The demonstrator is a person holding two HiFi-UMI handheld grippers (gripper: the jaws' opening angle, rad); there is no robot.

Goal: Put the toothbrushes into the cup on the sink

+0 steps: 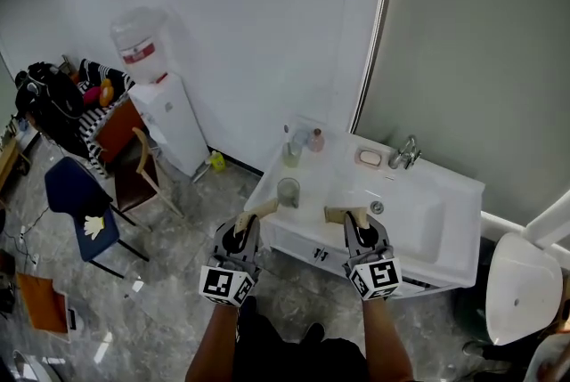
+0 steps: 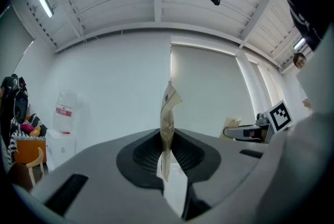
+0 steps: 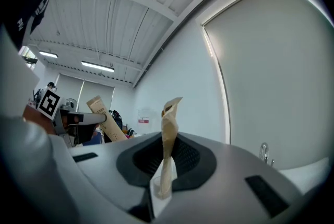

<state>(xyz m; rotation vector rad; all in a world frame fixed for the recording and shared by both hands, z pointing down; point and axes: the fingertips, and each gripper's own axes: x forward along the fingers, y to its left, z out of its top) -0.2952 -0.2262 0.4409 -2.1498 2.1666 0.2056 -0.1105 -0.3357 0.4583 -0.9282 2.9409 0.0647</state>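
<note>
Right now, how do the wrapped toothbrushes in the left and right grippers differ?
Pose: the left wrapped toothbrush angles forward and to the right; the right wrapped toothbrush lies nearly crosswise, pointing left.
Place: the left one's tip is beside the clear cup; the right one's tip is farther from it, over the sink top.
Shared: tan paper sleeves, each clamped in shut jaws.

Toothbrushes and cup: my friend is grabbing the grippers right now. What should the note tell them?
Left gripper: shut on a paper-wrapped left toothbrush.
Right gripper: shut on a paper-wrapped right toothbrush.
Both are held up at the front edge of the sink, either side of the cup on its left ledge.
Done: both toothbrushes are in hand.
Left: put each into the cup, which looks empty.
</note>
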